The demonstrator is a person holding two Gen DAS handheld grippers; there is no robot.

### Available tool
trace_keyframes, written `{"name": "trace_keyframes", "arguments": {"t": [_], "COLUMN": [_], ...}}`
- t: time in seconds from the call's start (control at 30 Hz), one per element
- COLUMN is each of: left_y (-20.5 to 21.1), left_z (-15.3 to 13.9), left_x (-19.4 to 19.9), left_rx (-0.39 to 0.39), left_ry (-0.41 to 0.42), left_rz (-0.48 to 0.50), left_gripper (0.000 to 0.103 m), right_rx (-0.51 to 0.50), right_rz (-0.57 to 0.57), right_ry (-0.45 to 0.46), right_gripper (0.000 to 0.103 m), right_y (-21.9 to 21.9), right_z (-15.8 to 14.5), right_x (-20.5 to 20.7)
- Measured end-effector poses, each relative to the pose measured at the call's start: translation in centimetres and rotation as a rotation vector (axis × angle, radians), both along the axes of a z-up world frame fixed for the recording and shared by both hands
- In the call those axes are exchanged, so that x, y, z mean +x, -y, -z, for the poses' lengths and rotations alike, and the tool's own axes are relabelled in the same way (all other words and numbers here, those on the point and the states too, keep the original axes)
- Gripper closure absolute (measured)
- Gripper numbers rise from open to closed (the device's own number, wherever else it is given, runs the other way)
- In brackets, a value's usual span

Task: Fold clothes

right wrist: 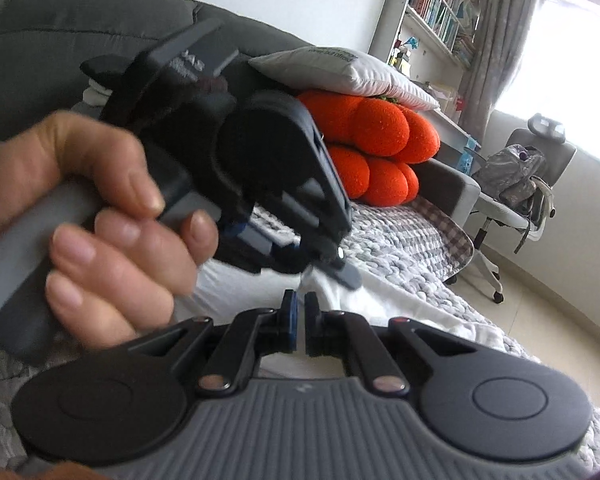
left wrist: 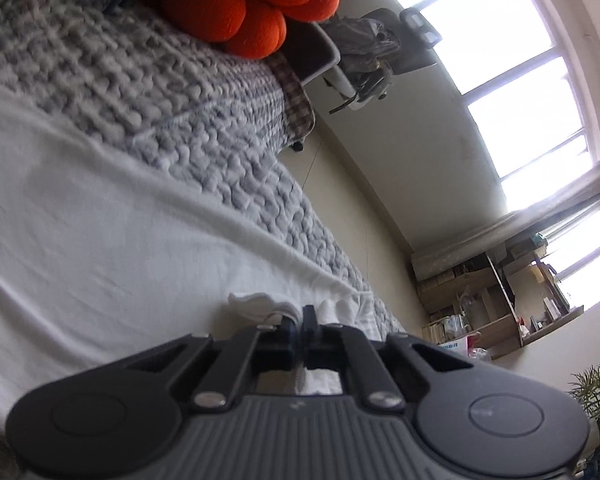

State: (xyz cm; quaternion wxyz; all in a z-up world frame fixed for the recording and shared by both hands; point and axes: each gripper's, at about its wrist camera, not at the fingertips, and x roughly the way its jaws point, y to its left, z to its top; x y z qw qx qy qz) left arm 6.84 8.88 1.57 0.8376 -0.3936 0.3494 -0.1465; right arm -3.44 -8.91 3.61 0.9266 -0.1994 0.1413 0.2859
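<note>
White garment [left wrist: 100, 216] lies spread on the bed's knit blanket [left wrist: 204, 120], folding barely begun. Left gripper [left wrist: 300, 320] clenched on a bunched corner; right gripper [right wrist: 299, 312] clenched too, probably on cloth, view poor.

Honestly there's not much you can read here: the white pillow [right wrist: 342, 70] on top of the orange cushions [right wrist: 380, 128] has a line of dark print along its edge, but it sits upside down and too small to spell out. The white box [left wrist: 456, 346] down by the wooden shelf [left wrist: 496, 304] carries some blue lettering, and the other gripper's body [right wrist: 188, 65] has pale lettering on its dark top, both too blurred to make out. The spines on your bookshelf [right wrist: 440, 4] are just coloured stripes at this size.
</note>
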Motion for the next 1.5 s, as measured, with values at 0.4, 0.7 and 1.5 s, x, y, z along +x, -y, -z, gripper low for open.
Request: {"name": "trace_keyframes", "arguments": {"t": [0.4,0.7,1.5], "left_y": [-0.4,-0.5,-5.8], "left_z": [0.0,-0.5,-2.6], "left_x": [-0.3,-0.4,0.3], "left_rx": [-0.029,-0.026,0.150], "left_ry": [-0.012,-0.023,0.075], "left_rz": [0.013,0.011,0.004], "left_gripper": [0.101,0.101,0.101], "right_rx": [-0.081,-0.199,-0.006], "right_rz": [0.063,0.102,0.055], "right_ry": [0.050,0.150,0.093], "right_gripper": [0.051,0.083,0.100], "right_y": [-0.6,-3.0,-7.1], "right_z": [1.1,1.9,-0.1], "right_x": [-0.3,1.2,1.0]}}
